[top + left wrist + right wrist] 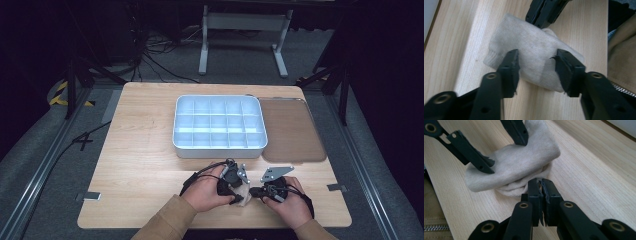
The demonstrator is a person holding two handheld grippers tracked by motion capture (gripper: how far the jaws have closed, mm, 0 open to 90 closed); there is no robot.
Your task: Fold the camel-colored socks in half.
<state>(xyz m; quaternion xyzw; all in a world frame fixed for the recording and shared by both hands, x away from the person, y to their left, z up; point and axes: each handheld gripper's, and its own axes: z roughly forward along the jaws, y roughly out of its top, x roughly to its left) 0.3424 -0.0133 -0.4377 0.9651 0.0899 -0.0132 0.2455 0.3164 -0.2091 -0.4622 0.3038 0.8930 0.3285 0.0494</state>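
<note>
From above, my left gripper (239,192) and my right gripper (260,191) meet close to the near edge of the wooden table (140,165), a little right of its middle. Between them lies a small pale folded cloth (245,195), flat on the table. Toward the far edge sits a white divided tray (219,145), its compartments bare, and just beside it on the right, touching or nearly so, lies a brownish translucent lid (292,132). Both are well apart from the cloth.

In my left gripper view, my left gripper (536,62) stands with its jaws parted to a middling width, one on each side of the cloth (531,50). The fingertips (510,62) rest at the cloth's near fold; I cannot tell whether they press on it, and the cloth looks loose between them. My right gripper (541,22) comes in from the top and touches the cloth's far end.

In my right gripper view, my right gripper (541,185) has its jaws nearly together, with only a thin slit between them, set against the lower rolled edge of the cloth (519,162). Whether any fabric is pinched in the slit I cannot tell. My left gripper (504,150) straddles the cloth from the far side, jaws apart.
</note>
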